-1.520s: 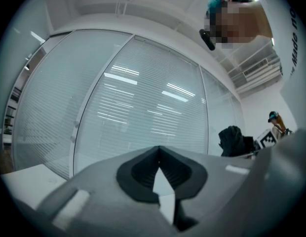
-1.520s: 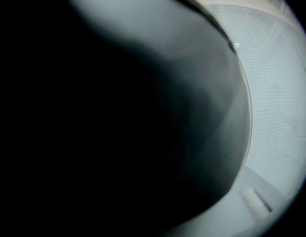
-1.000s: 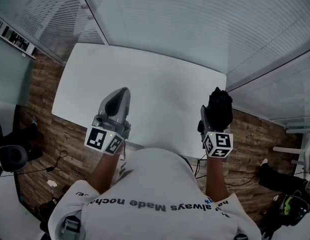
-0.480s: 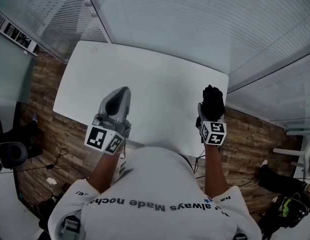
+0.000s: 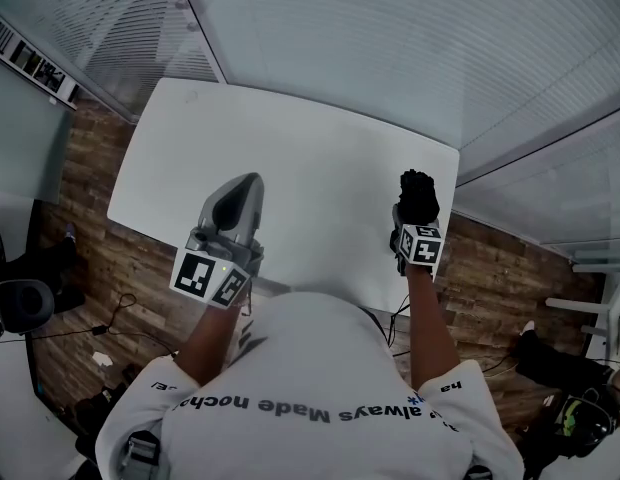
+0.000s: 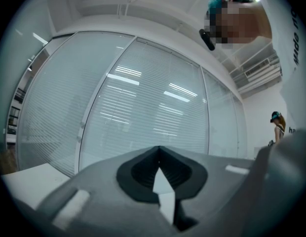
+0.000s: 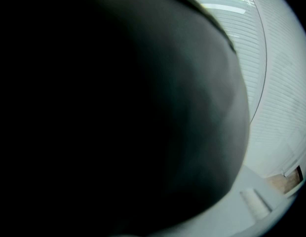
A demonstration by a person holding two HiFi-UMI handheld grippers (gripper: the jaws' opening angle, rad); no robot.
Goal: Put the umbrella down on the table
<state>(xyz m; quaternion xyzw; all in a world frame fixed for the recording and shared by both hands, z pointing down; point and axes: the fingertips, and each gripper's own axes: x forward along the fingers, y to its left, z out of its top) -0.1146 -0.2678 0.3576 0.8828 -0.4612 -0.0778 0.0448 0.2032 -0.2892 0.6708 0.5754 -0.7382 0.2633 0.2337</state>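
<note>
A black folded umbrella [image 5: 418, 193] is held over the right part of the white table [image 5: 290, 158], close to its right edge. My right gripper [image 5: 415, 215] is shut on it and points down at the table, with its marker cube toward me. In the right gripper view the umbrella [image 7: 118, 107] fills nearly the whole picture as a dark mass and hides the jaws. My left gripper [image 5: 237, 200] hovers over the table's near edge. Its grey jaws meet at the tips with nothing between them, as the left gripper [image 6: 158, 149] also shows in its own view.
Glass walls with blinds [image 5: 390, 48] run behind and to the right of the table. Wooden floor [image 5: 100, 268] lies on both sides, with a dark chair [image 5: 20, 303] and cables at the left. The person's body is against the table's near edge.
The right gripper has sunk toward the table with the umbrella and looks smaller and farther away in the head view. The left gripper has stayed where it was.
</note>
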